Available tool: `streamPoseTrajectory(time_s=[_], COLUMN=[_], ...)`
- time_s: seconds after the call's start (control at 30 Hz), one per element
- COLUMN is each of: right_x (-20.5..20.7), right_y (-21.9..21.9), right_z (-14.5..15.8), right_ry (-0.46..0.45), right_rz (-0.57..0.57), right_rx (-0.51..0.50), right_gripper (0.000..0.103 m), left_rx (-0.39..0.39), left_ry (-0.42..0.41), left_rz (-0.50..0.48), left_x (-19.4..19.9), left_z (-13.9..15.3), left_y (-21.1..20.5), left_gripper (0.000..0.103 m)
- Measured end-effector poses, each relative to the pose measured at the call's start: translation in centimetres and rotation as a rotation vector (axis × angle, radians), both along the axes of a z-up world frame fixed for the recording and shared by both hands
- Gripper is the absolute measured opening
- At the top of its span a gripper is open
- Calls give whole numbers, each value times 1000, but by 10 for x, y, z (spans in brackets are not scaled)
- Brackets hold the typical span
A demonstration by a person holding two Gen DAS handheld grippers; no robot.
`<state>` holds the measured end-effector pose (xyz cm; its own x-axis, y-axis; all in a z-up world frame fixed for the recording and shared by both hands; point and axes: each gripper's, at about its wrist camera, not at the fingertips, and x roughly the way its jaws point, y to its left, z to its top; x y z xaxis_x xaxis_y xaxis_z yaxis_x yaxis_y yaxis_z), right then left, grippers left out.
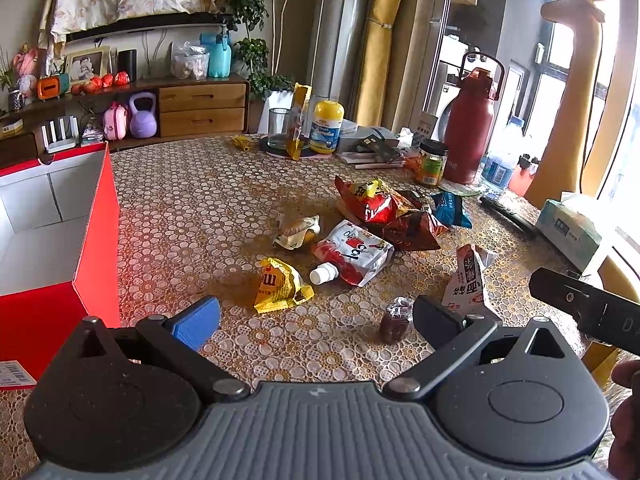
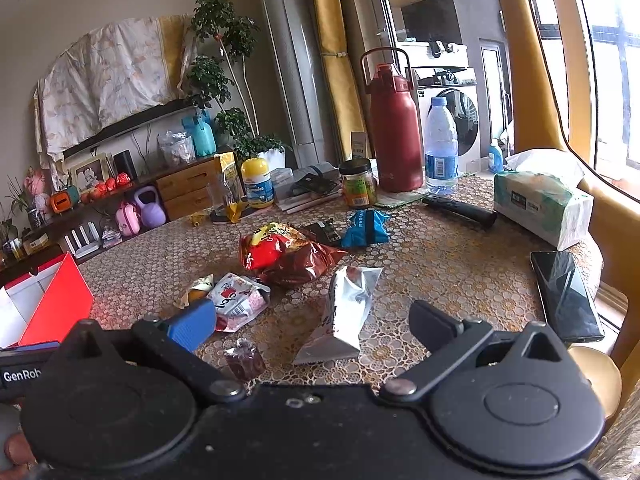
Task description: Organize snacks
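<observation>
Snacks lie scattered on the patterned table [image 1: 192, 200]: a yellow triangular packet [image 1: 278, 286], a white-and-red spout pouch [image 1: 352, 256], a small bun pack [image 1: 298, 232], red chip bags [image 1: 384, 204], a blue packet [image 1: 452, 208], a white-and-red sachet [image 1: 468, 280] and a small dark wrapped sweet [image 1: 396, 318]. An open red box [image 1: 96, 248] stands at the left. My left gripper [image 1: 316, 320] is open and empty, above the table near the yellow packet. My right gripper [image 2: 312, 320] is open and empty, with the silver-backed sachet [image 2: 344, 316] between its fingers' line and the dark sweet [image 2: 244, 358] close below.
At the table's back stand a red flask [image 2: 394, 136], a water bottle [image 2: 440, 148], a jar [image 2: 357, 184], a yellow-capped bottle [image 1: 328, 126] and a glass [image 1: 278, 128]. A tissue pack [image 2: 540, 204], a phone [image 2: 566, 296] and a black remote [image 2: 460, 210] lie at the right.
</observation>
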<state>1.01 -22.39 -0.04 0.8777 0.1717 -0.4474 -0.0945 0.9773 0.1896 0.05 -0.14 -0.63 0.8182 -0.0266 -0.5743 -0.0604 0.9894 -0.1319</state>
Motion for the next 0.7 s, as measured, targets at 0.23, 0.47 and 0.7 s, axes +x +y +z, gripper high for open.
streamPoseTrajectory(time_s=[0.23, 0.47, 0.7], right_x=[0, 0, 1], right_y=[0, -1, 1], right_z=[0, -1, -2], right_ry=[1, 3, 4], right_rz=[1, -1, -3], right_rx=[1, 1, -3], right_gripper=[103, 103, 103], left_rx=[2, 4, 5], left_ry=[0, 2, 4], left_rz=[2, 3, 3], left_x=[0, -1, -1], left_z=[0, 0, 0], left_y=[0, 2, 2], left_gripper=[103, 103, 103])
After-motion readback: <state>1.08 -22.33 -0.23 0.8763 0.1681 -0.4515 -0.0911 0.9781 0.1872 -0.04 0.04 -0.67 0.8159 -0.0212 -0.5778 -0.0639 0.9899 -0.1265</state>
